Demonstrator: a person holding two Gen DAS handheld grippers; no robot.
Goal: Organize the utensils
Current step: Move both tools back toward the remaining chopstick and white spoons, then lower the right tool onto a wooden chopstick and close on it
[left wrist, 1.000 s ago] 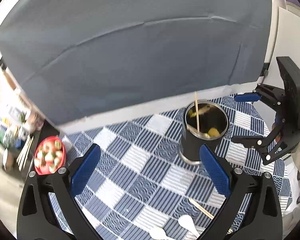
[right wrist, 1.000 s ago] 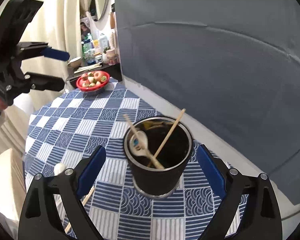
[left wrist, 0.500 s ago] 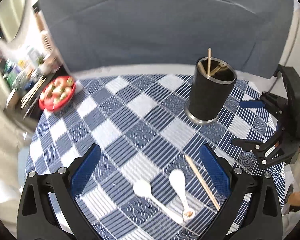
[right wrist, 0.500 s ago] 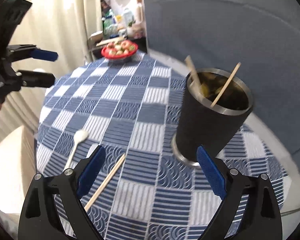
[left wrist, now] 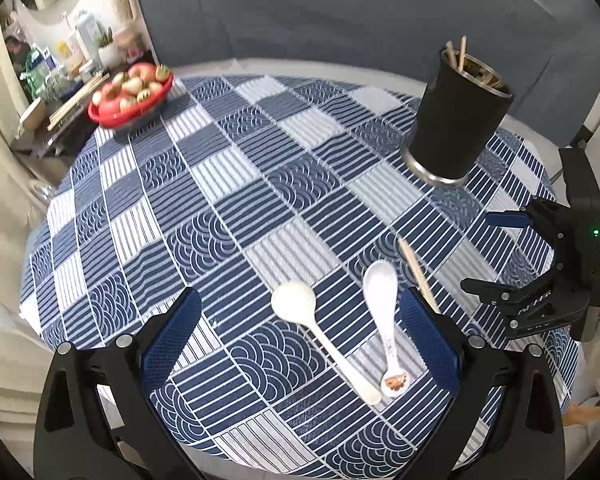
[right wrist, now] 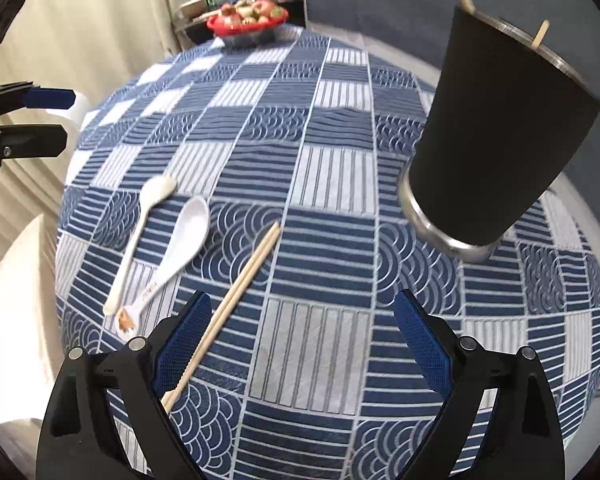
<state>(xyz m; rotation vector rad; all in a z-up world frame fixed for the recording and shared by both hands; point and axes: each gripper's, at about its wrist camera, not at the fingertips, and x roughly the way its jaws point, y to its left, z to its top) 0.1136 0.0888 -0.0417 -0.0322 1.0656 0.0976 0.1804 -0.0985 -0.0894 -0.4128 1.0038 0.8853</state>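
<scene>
Lying near table edge: spoons, chopsticks.

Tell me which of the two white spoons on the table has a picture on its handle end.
The glossy white spoon nearer the chopsticks; the matte cream spoon beside it is plain.

Table cover: woven-looking cloth, matt, blue and white patchwork print.
Holder cup: matt black finely ribbed sleeve; bare shiny metal rim and base.
Chopsticks: pale plain wood, unvarnished look.
White spoon: glossy, ceramic-like, printed picture at the handle end.
Cream spoon: smooth, duller sheen.
Left tongs: matt black plastic arms, blue meshed pads, metal screws.
Right tongs: same make.
Fruit bowl: glossy red.
</scene>
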